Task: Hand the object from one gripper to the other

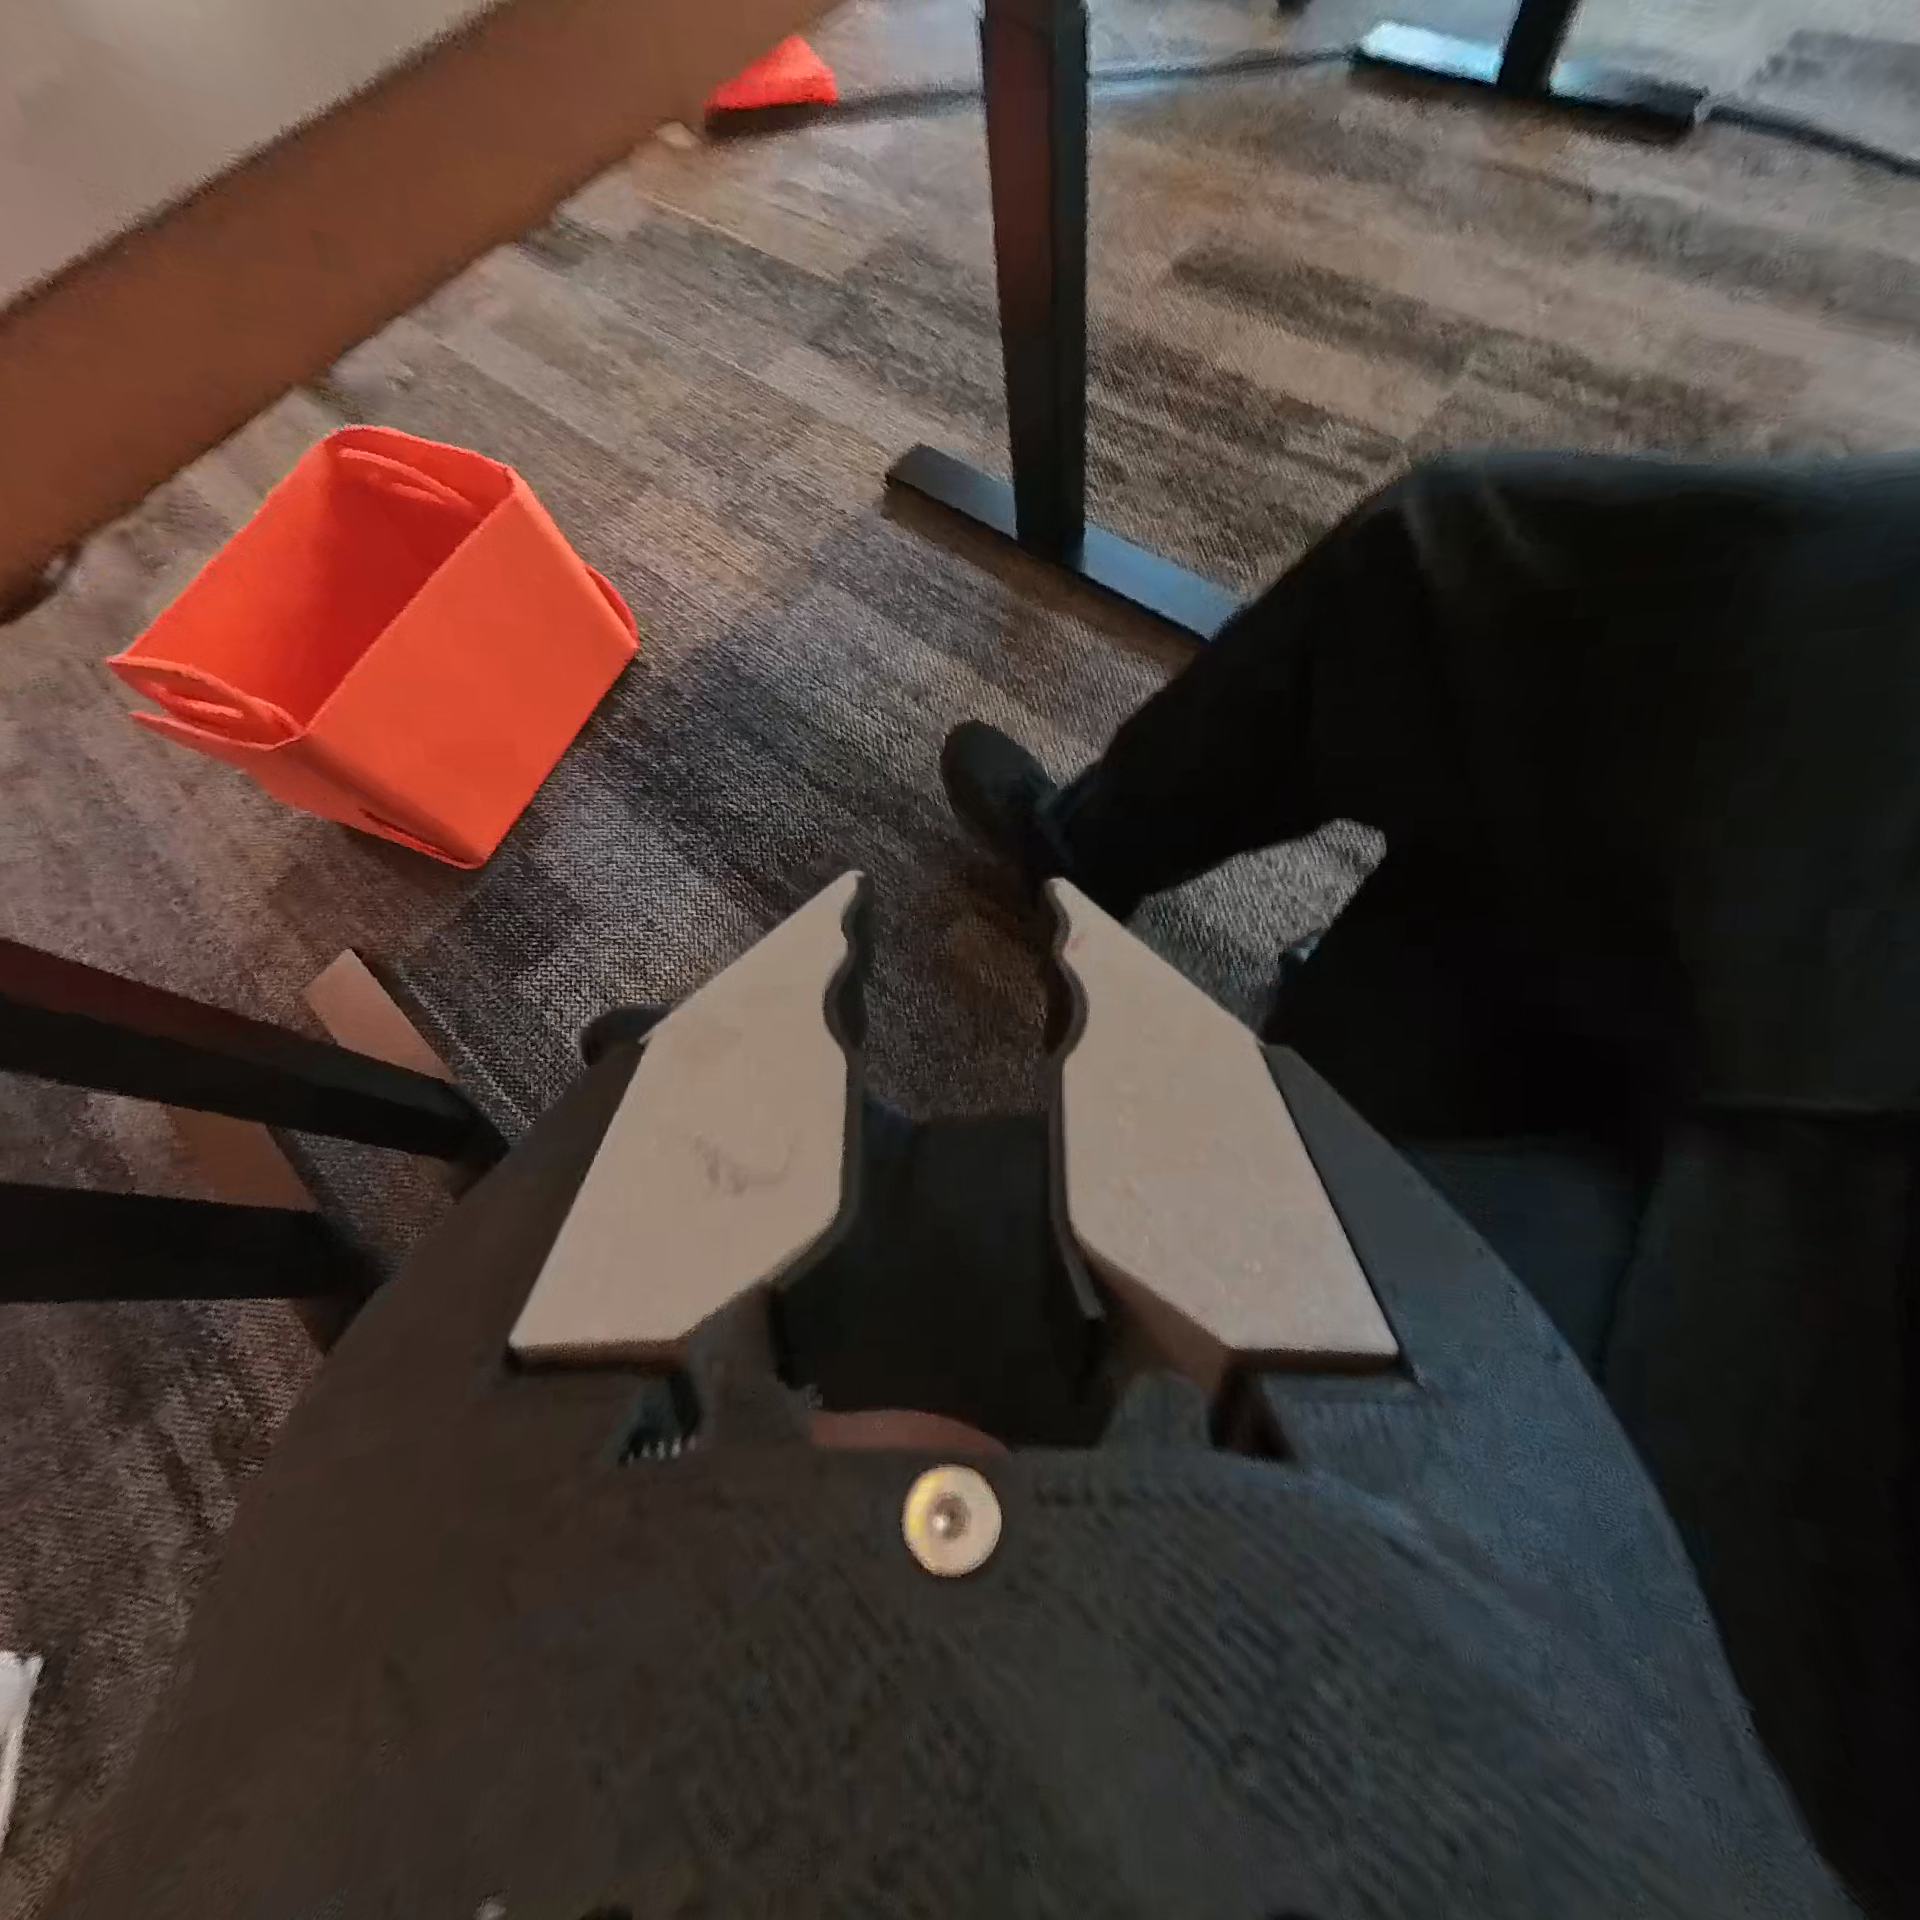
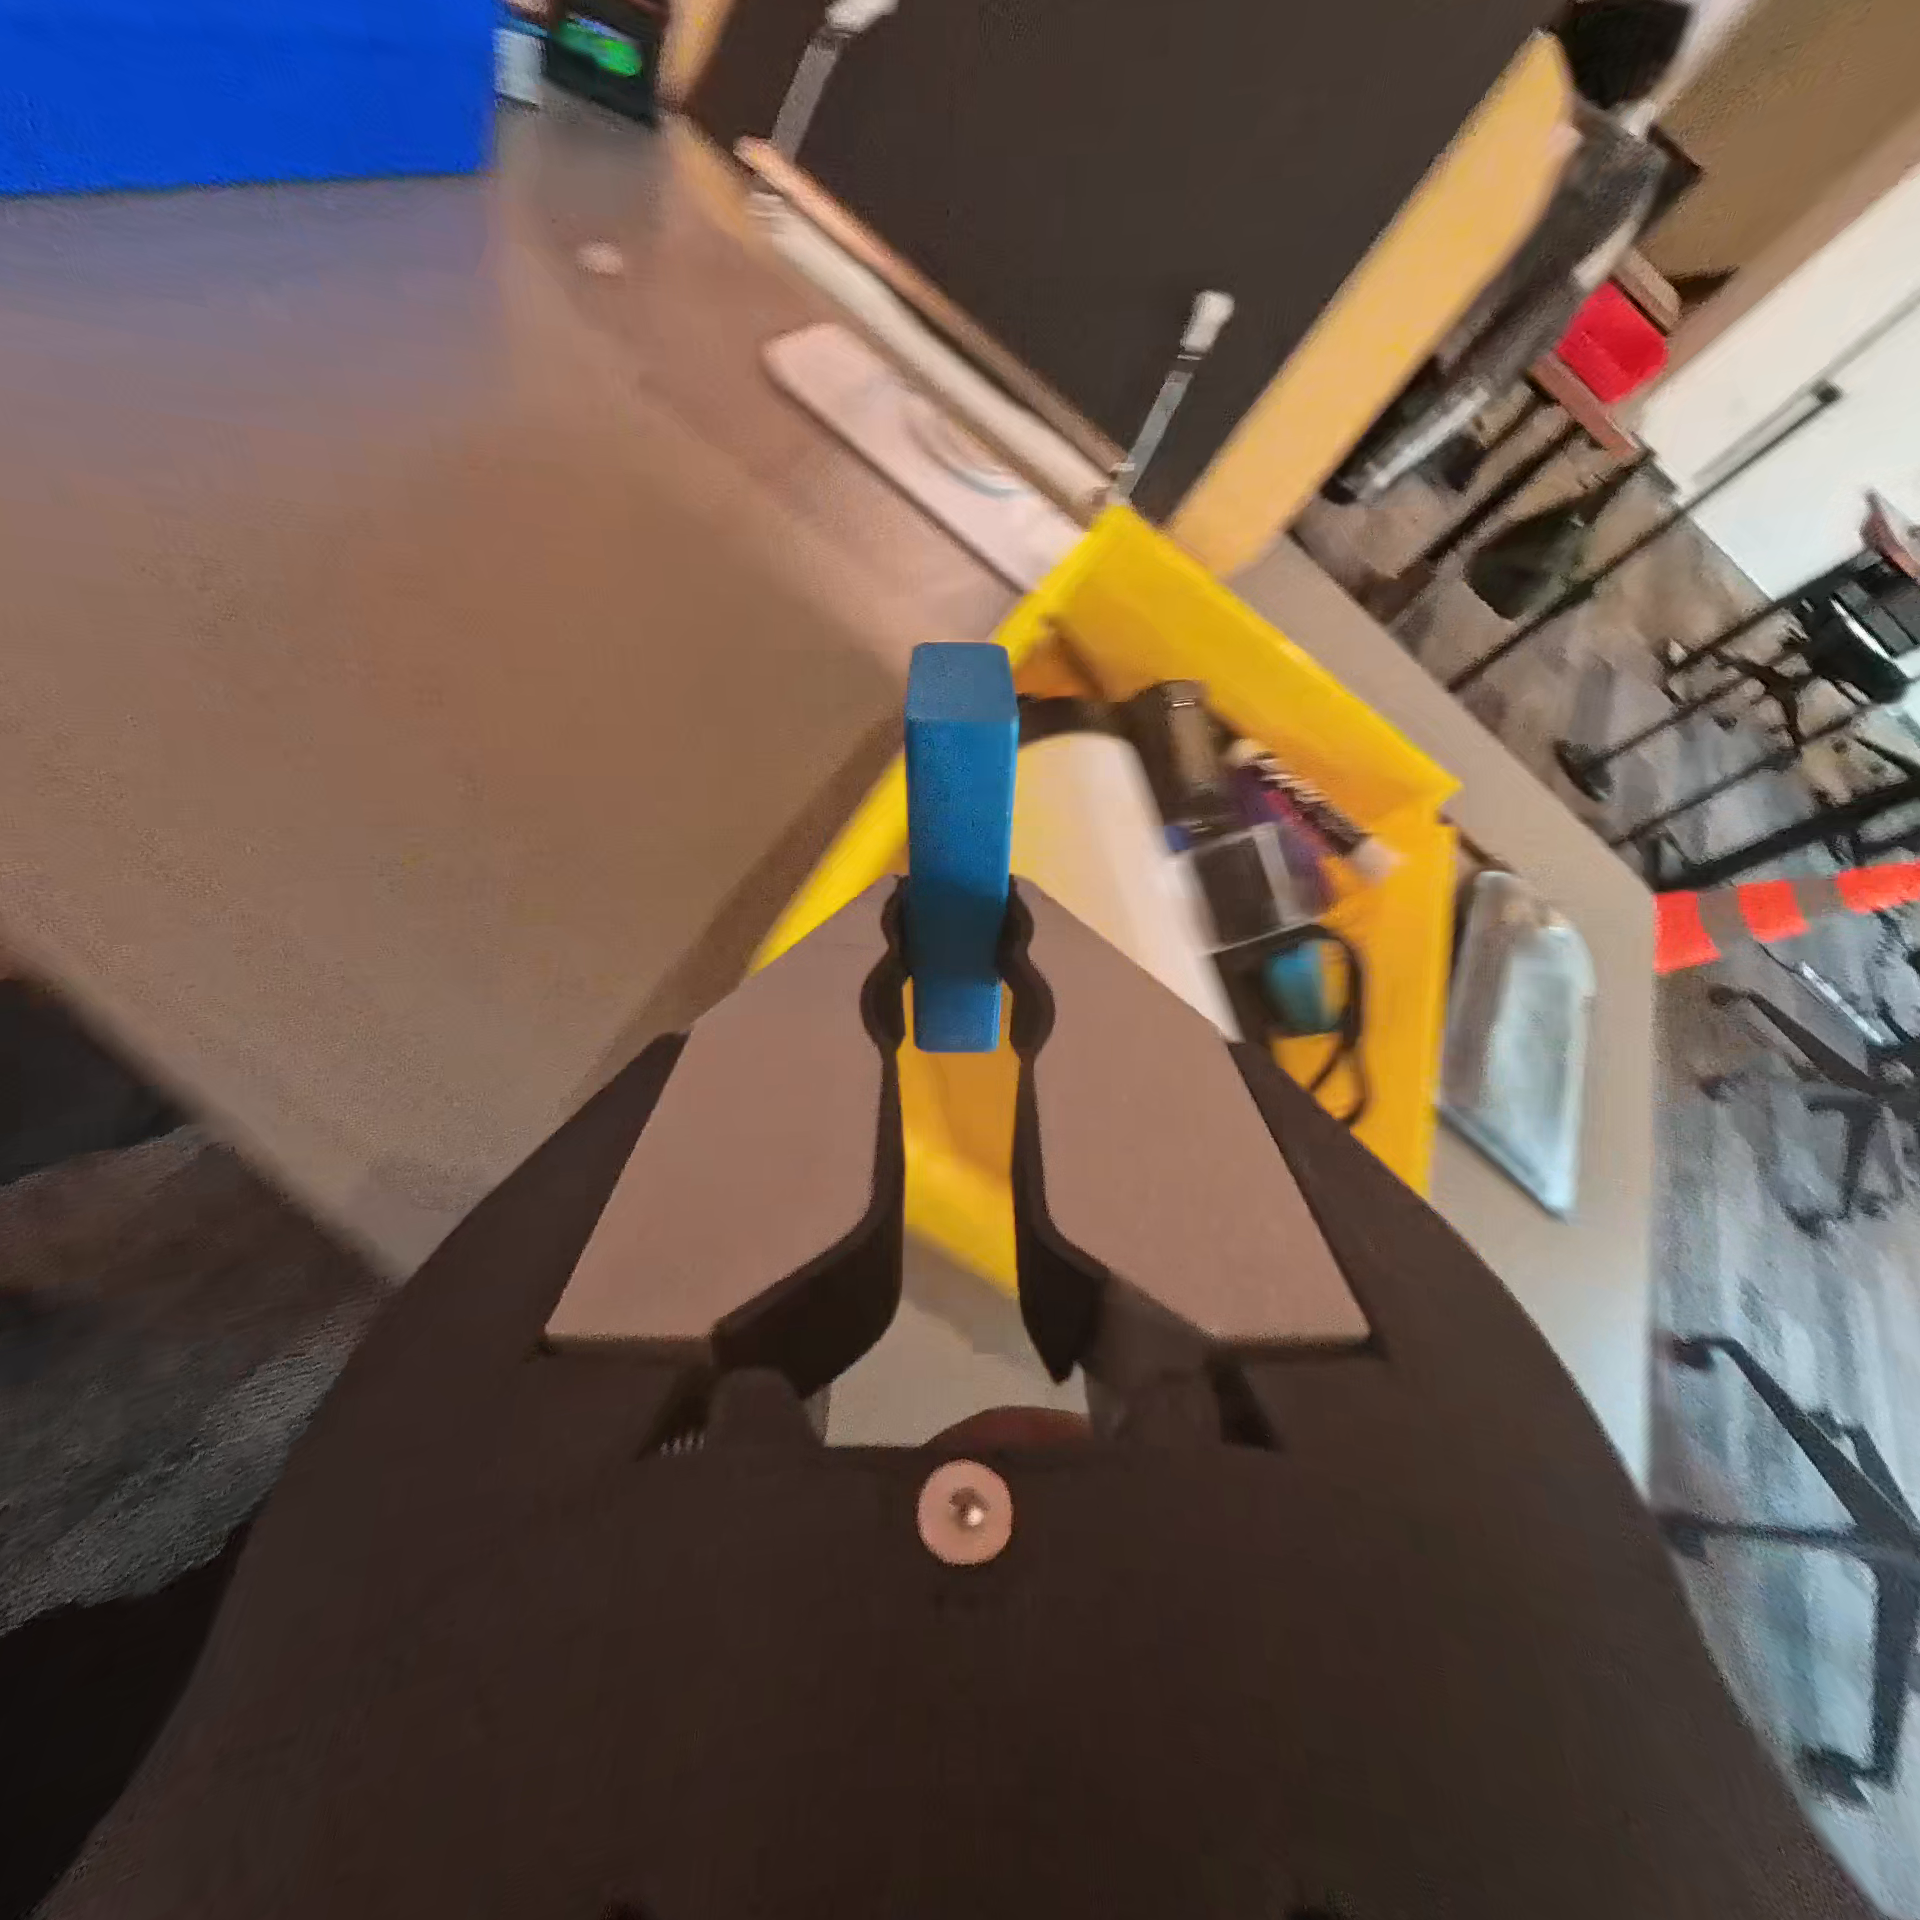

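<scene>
Here, view by view:

Left wrist view, your left gripper [image 1: 956, 904]: its two grey fingers stand spread with a clear gap, and nothing sits between them. It points down at the floor.
Left wrist view, floor: patchy grey carpet [image 1: 727, 343] fills the background.
Left wrist view, orange bin [image 1: 384, 644]: a folding fabric box with its open top showing, set on the carpet to the left of your gripper and well apart from it.
Left wrist view, person: a leg in black trousers [image 1: 1455, 727] comes in from the right, with a black shoe [image 1: 992, 790] on the carpet just past the fingertips.
Left wrist view, table leg [image 1: 1039, 270]: a black post with a flat foot, beyond the shoe.

Right wrist view, your right gripper [image 2: 956, 914]: its fingers pinch the blue block, the wavy pads pressing its two long sides.
Right wrist view, blue block [image 2: 958, 810]: a long square-ended piece held by its near part, most of its length sticking out past the fingertips.
Right wrist view, table [image 2: 364, 675]: a tan top beneath and beyond the block; the picture is motion-blurred.
Right wrist view, yellow bin [image 2: 1247, 644]: it stands on the table just behind the block, with mixed items inside that are too blurred to name.
Right wrist view, blue box [image 2: 239, 94]: at the far left of the table.
Right wrist view, other gripper: your left one does not show here.
</scene>
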